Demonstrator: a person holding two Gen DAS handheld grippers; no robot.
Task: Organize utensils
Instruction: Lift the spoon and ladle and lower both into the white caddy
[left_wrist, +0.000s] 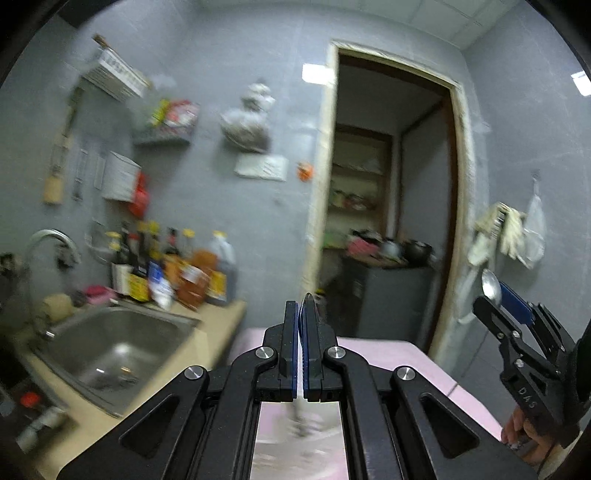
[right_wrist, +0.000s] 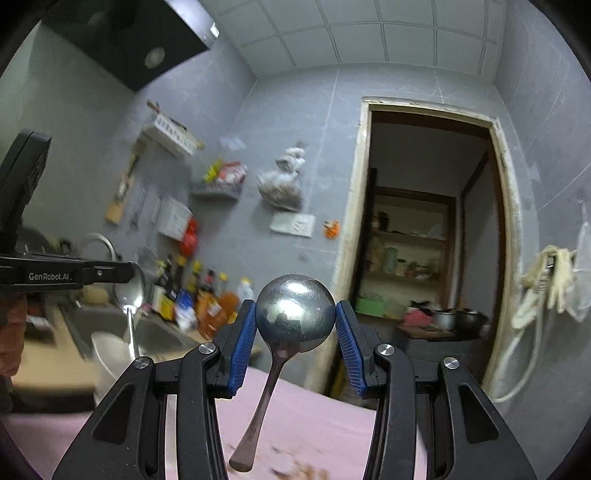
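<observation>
A: What writing can be read?

B: "GenRobot.AI" is printed in white on the side of the left gripper (right_wrist: 131, 273), seen at nine o'clock in the right wrist view. "DAS" is read on the body of the right gripper (left_wrist: 493, 291), at four o'clock in the left wrist view. The labels on the bottles (left_wrist: 177, 269) beside the sink (left_wrist: 122, 343) are too blurred to be read.

A: How are the claws set, and where are the utensils?

B: The right gripper (right_wrist: 295, 317) is held partly open, its blue pads (right_wrist: 243, 343) pressed against the round bowl of a dark spoon (right_wrist: 295, 317); the handle hangs toward six o'clock. The left gripper (left_wrist: 303, 310) is closed narrowly on a thin metal utensil (left_wrist: 307, 299), of which only an edge is seen there. In the right wrist view a ladle-like bowl (right_wrist: 135, 291) is shown at its tip, with the handle hanging down.

A: What is hidden?

B: Most of the hand (left_wrist: 524, 432) on the right gripper is cut off at five o'clock. The pink surface (right_wrist: 314, 424) is largely covered by the gripper frames.

A: And free space?

B: An open doorway (right_wrist: 428, 236) is seen at two o'clock, with the counter's edge (left_wrist: 221, 325) just left of the pink surface.
</observation>
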